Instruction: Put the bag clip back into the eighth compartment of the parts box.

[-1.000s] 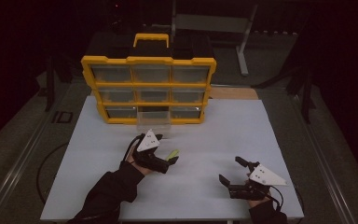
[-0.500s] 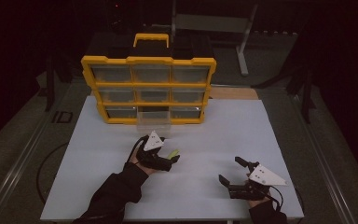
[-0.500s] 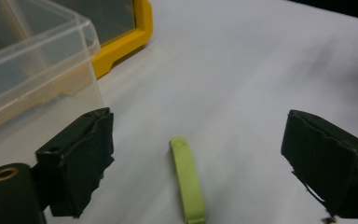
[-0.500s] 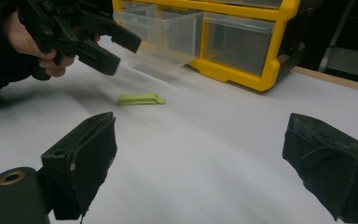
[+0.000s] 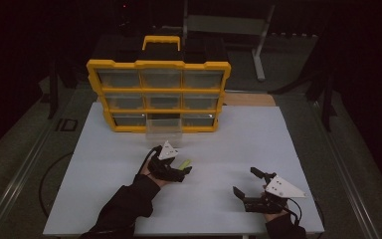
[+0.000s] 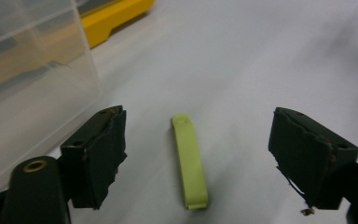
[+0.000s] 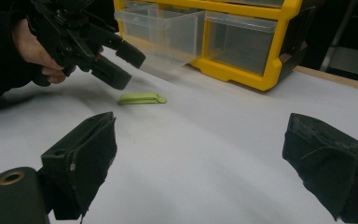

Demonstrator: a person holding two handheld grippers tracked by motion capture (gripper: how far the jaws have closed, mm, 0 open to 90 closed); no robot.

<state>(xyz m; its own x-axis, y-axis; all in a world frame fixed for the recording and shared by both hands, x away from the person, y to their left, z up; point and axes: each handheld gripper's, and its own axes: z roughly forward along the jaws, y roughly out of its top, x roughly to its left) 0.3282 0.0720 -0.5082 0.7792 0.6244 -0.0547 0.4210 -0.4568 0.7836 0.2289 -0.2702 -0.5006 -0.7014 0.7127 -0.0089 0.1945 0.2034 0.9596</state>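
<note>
Nearby, both grippers' jaws gape; green strip [image 6: 189, 161] lies between the left gripper [image 6: 200, 158] jaws, beside clear drawer [image 5: 163, 130]

The clear drawer [image 6: 28, 70] is cut off at the left and top edges of the left gripper view. What is inside the yellow box [image 5: 159, 94] is too dim and small to tell. The person's arms leave the high view's bottom edge.
</note>
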